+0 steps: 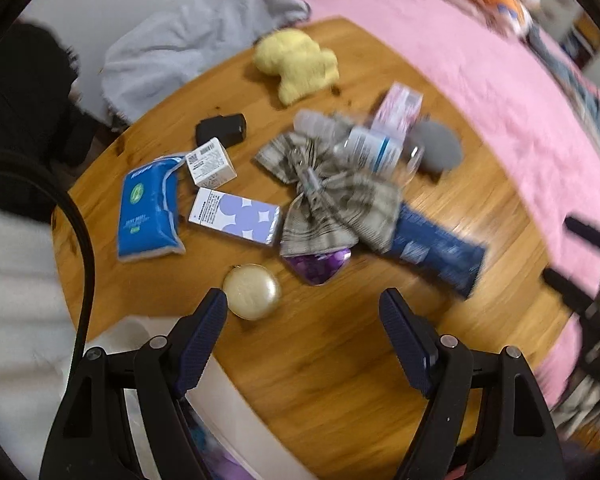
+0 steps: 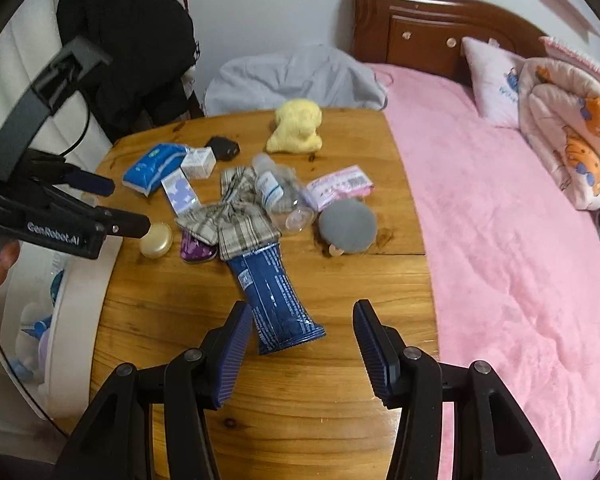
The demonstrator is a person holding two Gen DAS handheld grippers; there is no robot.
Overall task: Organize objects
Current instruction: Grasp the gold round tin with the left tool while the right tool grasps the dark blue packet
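The right gripper (image 2: 298, 344) hangs low over the wooden surface (image 2: 300, 420) with its fingers (image 2: 230, 354) spread wide and nothing between them. The long blue packet (image 2: 274, 298) lies flat just ahead, its crimped near end almost touching the inner face of the left finger; the rest of the gap stands empty to the right of it. The packet's long axis runs away from the fingers and slightly leftward, its far end tucked under the plaid cloth bow (image 2: 236, 216).

It looks a light, crinkly film wrapper, slick on the faces and likely to buckle if pinched hard. I'd judge the best hold is across its narrow width near the middle, not on the thin sealed end, which could slide out. Pulling it may drag the bow along.

The left gripper (image 1: 304, 330) also has its fingers well apart and empty. The small round cream case (image 1: 252, 291) sits right beside its left fingertip, just outside the gap. That case seems hard, smooth and light, with no long axis to speak of; it would want a grip straight across its rim
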